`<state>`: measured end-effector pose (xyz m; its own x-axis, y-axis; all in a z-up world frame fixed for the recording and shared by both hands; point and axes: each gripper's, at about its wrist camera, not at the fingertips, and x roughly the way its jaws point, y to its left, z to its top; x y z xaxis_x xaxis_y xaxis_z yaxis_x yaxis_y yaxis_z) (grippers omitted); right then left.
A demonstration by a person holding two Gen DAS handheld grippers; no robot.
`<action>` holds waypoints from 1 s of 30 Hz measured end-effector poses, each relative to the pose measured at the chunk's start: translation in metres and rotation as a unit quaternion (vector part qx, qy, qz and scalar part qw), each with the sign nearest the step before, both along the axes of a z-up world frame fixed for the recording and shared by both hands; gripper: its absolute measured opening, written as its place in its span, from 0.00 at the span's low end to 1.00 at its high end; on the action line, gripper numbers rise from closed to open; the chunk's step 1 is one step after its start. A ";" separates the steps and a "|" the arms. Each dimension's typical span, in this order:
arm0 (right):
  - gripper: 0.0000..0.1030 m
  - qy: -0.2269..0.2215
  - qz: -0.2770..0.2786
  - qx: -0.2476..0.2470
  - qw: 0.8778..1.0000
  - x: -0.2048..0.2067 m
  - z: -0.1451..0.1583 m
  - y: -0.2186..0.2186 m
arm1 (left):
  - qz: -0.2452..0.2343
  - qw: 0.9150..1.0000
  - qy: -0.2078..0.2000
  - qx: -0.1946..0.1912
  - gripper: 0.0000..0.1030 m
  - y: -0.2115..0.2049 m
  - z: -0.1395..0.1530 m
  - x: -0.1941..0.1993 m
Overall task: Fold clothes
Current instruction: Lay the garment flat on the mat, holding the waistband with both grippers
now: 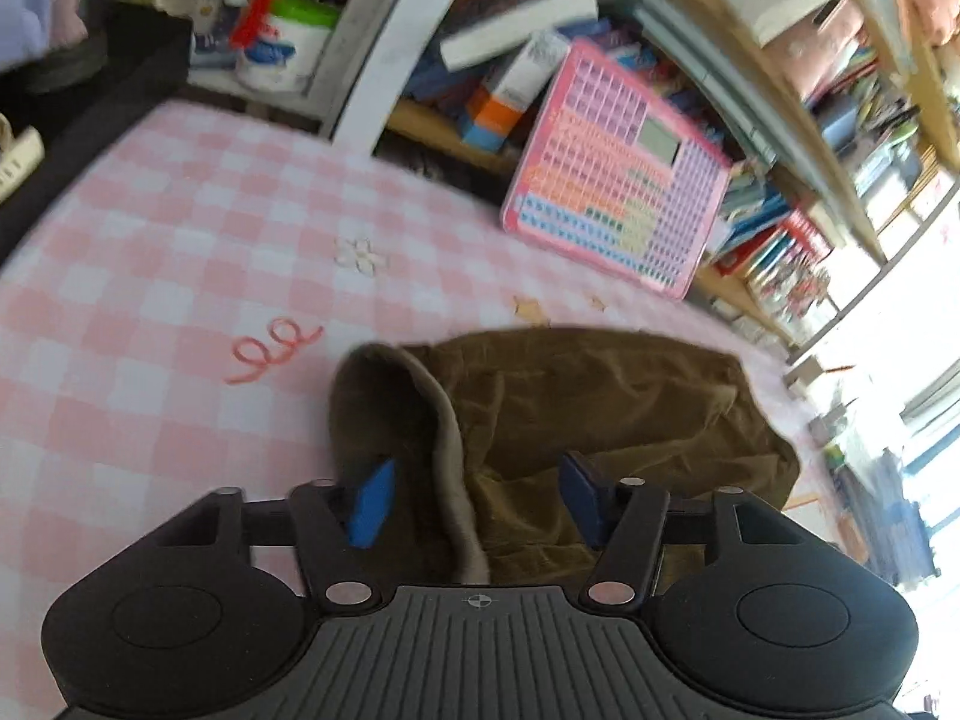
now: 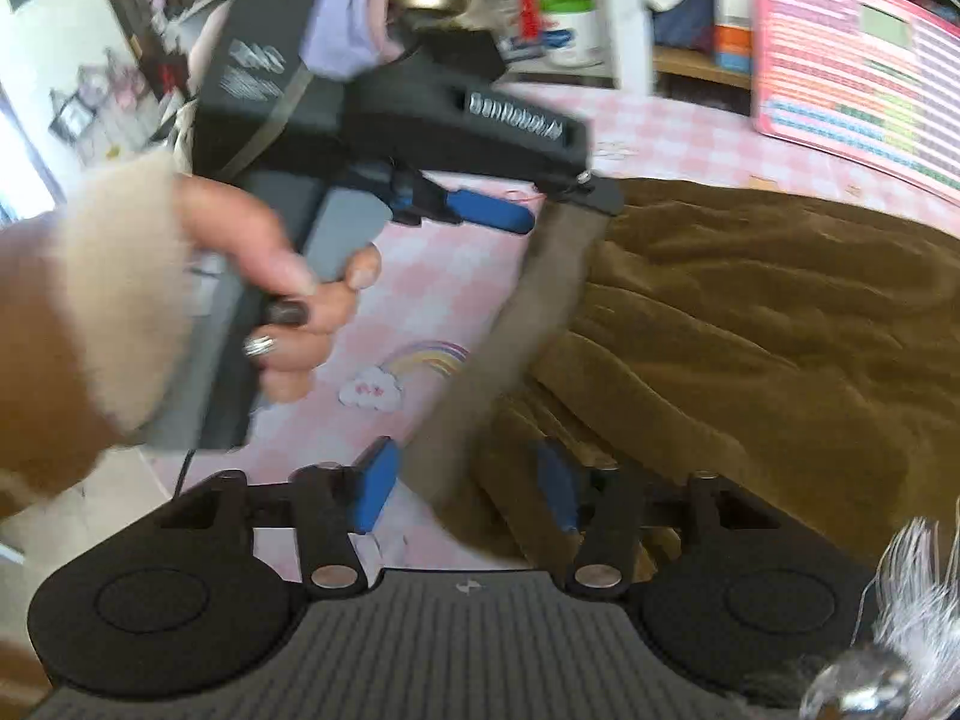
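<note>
The left gripper stands with its jaws apart over the near edge of a brown garment; a grey lined fold of that garment lies between the blue pads, which do not press on it. The right gripper is likewise parted, with the garment's grey edge strip running up between its pads, none clamped on the cloth. The garment lies rumpled on a surface covered in pink checked cloth. Only the left wrist view shows a red curled band on the check to the left of the garment, apart from it, and shelves of books behind. Only the right wrist view shows the left gripper from outside, held by a hand in a cream-cuffed sleeve, and a rainbow and cloud sticker on the cloth. A pink chart board leans at the far edge; both views show it.
</note>
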<state>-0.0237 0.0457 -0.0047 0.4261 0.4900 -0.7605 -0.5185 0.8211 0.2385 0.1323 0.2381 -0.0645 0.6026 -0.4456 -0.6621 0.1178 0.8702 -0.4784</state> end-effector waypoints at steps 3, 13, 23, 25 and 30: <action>0.47 0.013 -0.070 0.006 0.997 -0.016 0.006 -0.044 | 0.017 1.000 0.020 0.000 0.06 -0.006 -0.007 0.009; 0.41 0.037 -0.316 -0.020 0.948 -0.057 -0.003 -0.181 | 0.061 0.997 0.008 0.034 0.10 0.044 -0.003 0.005; 0.40 0.029 -0.416 -0.071 0.906 -0.078 -0.008 -0.235 | 0.052 0.998 0.024 -0.021 0.15 0.029 0.000 -0.069; 0.40 0.024 -0.420 -0.075 0.904 -0.077 -0.011 -0.237 | 0.053 0.998 0.027 -0.013 0.15 0.024 -0.003 -0.068; 0.40 0.018 -0.431 -0.071 0.899 -0.079 -0.012 -0.241 | 0.053 0.998 0.030 0.001 0.13 0.021 0.002 -0.068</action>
<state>-0.1023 -0.1952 -0.0168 0.5754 -0.1138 -0.8100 0.3319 0.9376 0.1040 0.0646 0.2591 -0.0629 0.6063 -0.3798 -0.6986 -0.0043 0.8770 -0.4805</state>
